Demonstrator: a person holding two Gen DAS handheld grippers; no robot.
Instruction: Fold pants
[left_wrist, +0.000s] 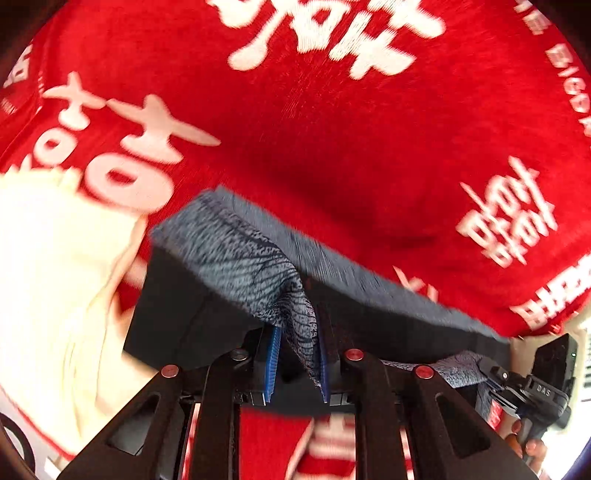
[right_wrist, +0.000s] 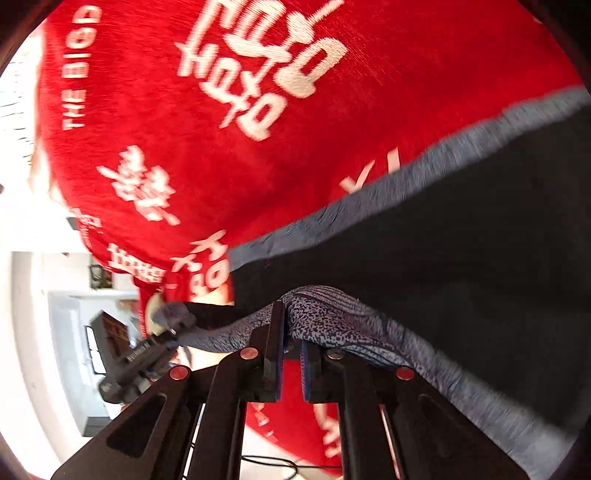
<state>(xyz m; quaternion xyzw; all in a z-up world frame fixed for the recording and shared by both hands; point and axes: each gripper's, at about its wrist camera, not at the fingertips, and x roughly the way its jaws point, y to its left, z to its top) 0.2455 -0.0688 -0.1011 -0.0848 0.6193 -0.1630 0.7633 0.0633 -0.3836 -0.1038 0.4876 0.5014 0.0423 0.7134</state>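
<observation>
Most of both views is filled by a red cloth (left_wrist: 332, 140) printed with white characters and lettering, spread flat as the work surface. A cream fabric (left_wrist: 48, 280) is seen lying at its left edge. Past the cloth's edge, in the right wrist view, white walls (right_wrist: 29, 332) and pale furniture (right_wrist: 70, 310) are shown, brightly lit and blurred.

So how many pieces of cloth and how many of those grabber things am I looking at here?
Dark pants with a grey patterned band: 1
Red blanket with white lettering: 1
Cream cloth: 1
Hand-held grippers: 2, the left hand-held gripper and the right hand-held gripper, each pinching the band
Total: 5
</observation>
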